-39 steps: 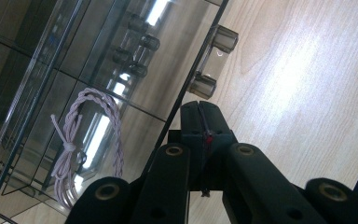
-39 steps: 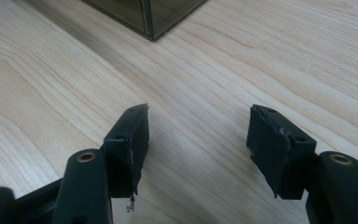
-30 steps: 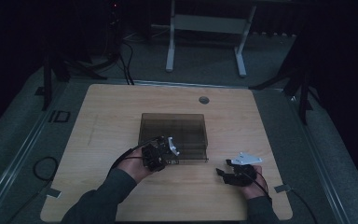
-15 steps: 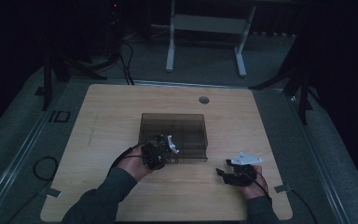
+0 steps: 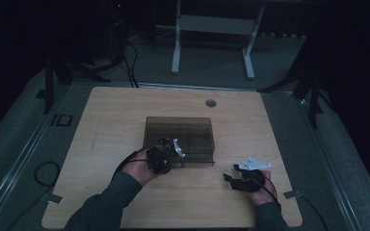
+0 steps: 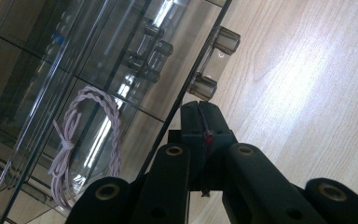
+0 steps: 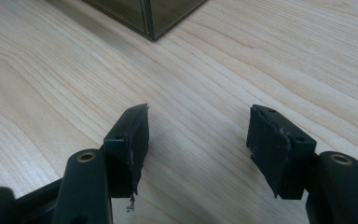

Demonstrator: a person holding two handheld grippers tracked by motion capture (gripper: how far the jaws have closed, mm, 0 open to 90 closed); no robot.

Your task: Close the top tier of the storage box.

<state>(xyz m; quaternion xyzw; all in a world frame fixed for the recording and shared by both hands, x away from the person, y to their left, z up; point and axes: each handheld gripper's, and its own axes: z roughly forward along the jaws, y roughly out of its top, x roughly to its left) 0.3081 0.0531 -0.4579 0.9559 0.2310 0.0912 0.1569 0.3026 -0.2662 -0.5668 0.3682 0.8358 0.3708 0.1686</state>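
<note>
The left gripper [image 6: 200,122], jaws shut, stays at the clear box's [image 5: 179,130] handle [image 6: 214,63]; nothing has moved; the right gripper [image 7: 198,135] idles wide open.

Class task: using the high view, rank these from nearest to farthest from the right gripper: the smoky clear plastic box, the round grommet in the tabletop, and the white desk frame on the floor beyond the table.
Measured from the right gripper, low at the table's right:
1. Plastic box, just up and left, mid-table.
2. Grommet, near the table's far edge.
3. Desk frame, on the floor behind the table.
</note>
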